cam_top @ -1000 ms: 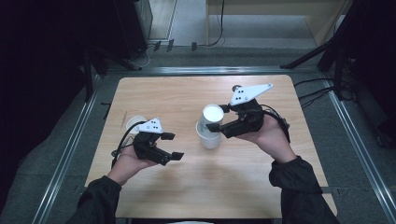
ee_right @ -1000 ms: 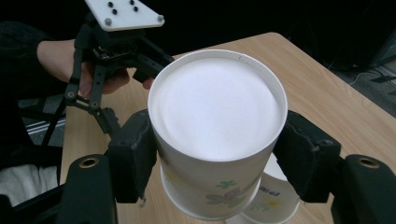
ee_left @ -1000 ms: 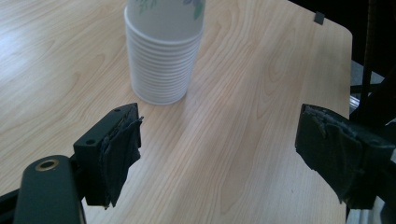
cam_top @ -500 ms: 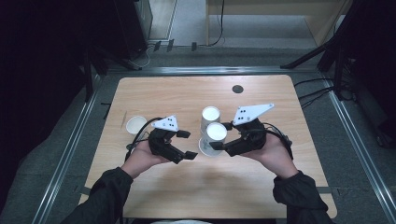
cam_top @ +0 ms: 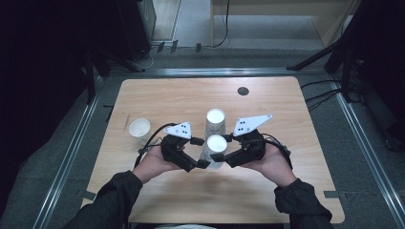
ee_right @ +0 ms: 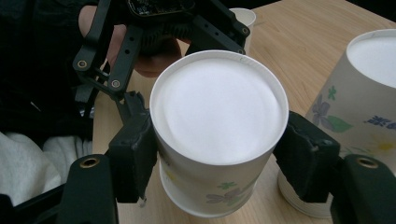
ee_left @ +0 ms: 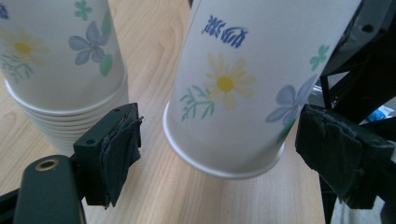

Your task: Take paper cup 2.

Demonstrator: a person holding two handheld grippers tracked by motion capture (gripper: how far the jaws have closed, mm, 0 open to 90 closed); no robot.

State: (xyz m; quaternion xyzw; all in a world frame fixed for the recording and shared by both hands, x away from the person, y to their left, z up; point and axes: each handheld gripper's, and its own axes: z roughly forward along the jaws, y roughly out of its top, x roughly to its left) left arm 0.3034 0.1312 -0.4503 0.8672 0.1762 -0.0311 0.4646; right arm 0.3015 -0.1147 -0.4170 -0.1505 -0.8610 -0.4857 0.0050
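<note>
I have an upside-down paper cup (ee_right: pixel 218 135) clamped in the right gripper (ee_right: pixel 219 154), its pads pressing on both sides of the cup wall just under the white base. In the left gripper view the cup hangs tilted, its rim clear of the desk (cam_top: pixel 296 191), and it sits near the middle of the desk, a little toward the near edge.

The left gripper (ee_left: pixel 219 149) stands open around the cup's lower part: one pad (ee_left: pixel 119 149) is off the wall with a gap showing, and the other pad (ee_left: pixel 336 149) sits just beside the rim without clear contact (I judge it not gripping). In the high view the left gripper (cam_top: pixel 200 152) comes in from the left edge side, the right gripper (cam_top: pixel 220 148) from the right, and the cup (cam_top: pixel 216 144) lies between them.

The step in hand, as I read it, is a pull-apart or hand-over of this cup. To do it well I would close the left pads gently near the rim, where the paper is stiffest, keep the right grip light enough not to crush the wall, and draw straight along the cup's axis.

The stack of cups (cam_top: pixel 215 121) stands just behind, toward the far edge, so I would stay clear of it. A single upright cup (cam_top: pixel 139 129) waits near the left edge.
</note>
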